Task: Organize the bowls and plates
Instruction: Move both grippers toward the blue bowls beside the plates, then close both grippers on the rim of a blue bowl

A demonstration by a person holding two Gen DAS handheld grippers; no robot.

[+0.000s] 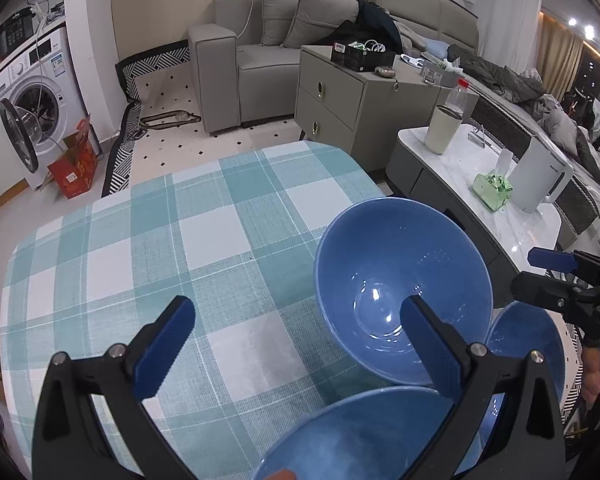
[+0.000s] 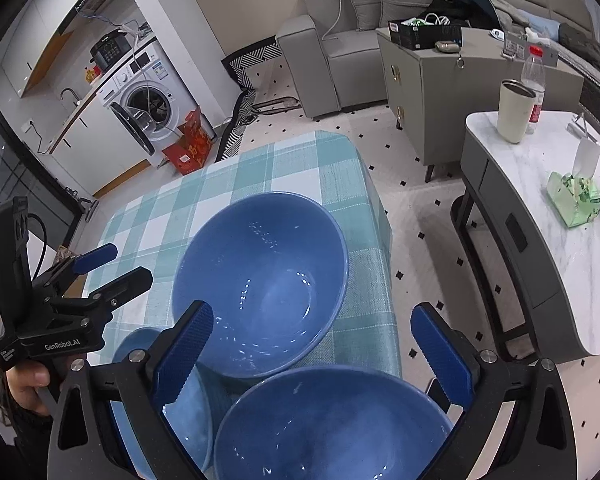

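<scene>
Three blue bowls [image 2: 260,284] look empty, seemingly touching, on the checked tablecloth [image 1: 140,240]. Left gripper [image 1: 296,340] and right gripper [image 2: 312,344] gape wide, holding nothing.

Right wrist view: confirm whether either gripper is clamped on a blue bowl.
No: the right gripper and left gripper both stand open above the table, gripping no blue bowl.

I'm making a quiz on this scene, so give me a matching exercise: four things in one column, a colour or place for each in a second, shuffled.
Things:
1. far bowl
2. tumbler
3. tissue pack
4. cardboard box

Descriptions:
A. red, on the floor by the washing machine
B. green, on the marble table
C. blue, on the checked cloth
D. cream, beside the bottle

Pairs: 1-C, 2-D, 3-B, 4-A
</scene>
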